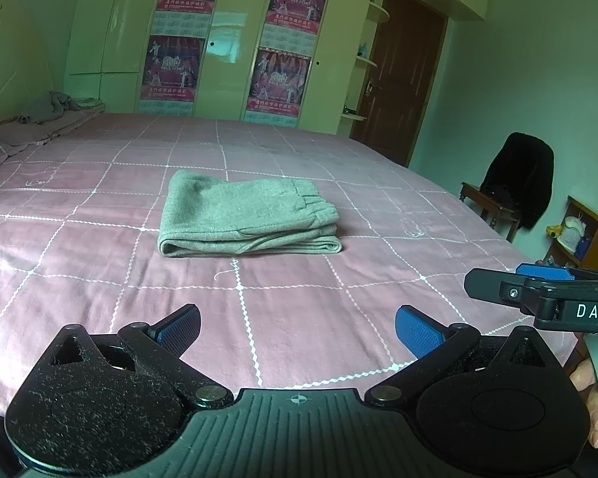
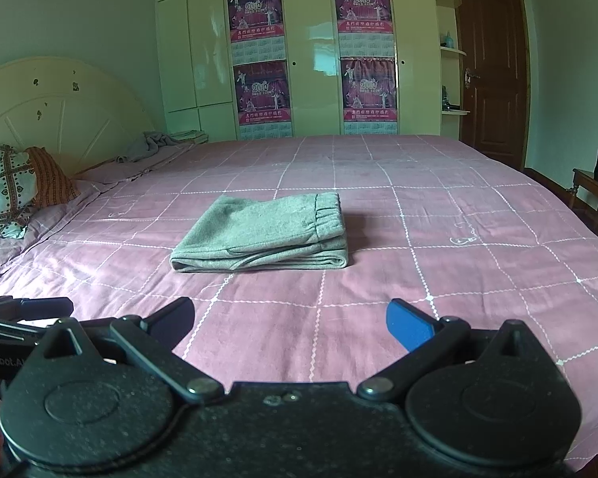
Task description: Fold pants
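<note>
With the pants [image 1: 249,219] folded mid-bed [image 1: 99,279] and my left gripper [image 1: 297,328] and right gripper [image 2: 291,324] both wide open, empty and well clear, I judge any further contact risks disturbing the stacked layers.

The white letters "DAS" are read on the black body of the right tool [image 1: 494,285], seen from the left wrist. A cut-off white print, "nRobot.A", is seen on the side of the left tool [image 2: 40,306] in the right wrist view. Far ahead of both tools, "2010" is read on the four calendar posters [image 2: 364,0] on the wardrobe doors [image 2: 211,59]; their smaller print cannot be made out.
</note>
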### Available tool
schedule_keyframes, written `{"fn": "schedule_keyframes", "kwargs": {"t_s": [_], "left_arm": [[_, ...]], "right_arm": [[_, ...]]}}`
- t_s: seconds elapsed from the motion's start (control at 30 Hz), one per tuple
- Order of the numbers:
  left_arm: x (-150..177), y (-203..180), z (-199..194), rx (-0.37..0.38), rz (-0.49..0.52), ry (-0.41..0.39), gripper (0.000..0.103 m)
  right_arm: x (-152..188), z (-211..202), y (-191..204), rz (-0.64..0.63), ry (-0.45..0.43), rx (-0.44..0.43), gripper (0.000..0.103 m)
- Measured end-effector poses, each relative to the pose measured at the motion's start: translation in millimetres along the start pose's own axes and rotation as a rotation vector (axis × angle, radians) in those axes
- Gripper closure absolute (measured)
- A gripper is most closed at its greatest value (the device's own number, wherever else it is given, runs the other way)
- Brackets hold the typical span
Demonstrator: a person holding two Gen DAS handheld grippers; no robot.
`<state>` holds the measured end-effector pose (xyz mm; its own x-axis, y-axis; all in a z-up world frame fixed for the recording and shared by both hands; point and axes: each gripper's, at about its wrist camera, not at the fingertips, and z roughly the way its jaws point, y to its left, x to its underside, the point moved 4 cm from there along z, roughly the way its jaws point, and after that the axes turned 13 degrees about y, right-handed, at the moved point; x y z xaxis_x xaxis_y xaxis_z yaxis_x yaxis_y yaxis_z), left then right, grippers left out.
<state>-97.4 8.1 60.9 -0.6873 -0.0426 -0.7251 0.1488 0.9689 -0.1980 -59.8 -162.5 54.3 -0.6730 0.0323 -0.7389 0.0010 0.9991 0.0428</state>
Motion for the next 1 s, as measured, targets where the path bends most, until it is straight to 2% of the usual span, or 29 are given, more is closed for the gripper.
{"fn": "schedule_keyframes", "kwargs": {"t_s": [0.8,1.0], "left_arm": [[-0.3,3.1,-4.0,-0.012,-0.001,-0.018,0.0],[-1.0,-0.4,-8.6,-0.036,0.036,-0.047,0.0]], "right_arm": [[2.5,2.4,2.0,-0.005,-0.001,0.007,0.0],[2.3,1.7,1.9,-0.004,-0.003,0.006,0.0]]}}
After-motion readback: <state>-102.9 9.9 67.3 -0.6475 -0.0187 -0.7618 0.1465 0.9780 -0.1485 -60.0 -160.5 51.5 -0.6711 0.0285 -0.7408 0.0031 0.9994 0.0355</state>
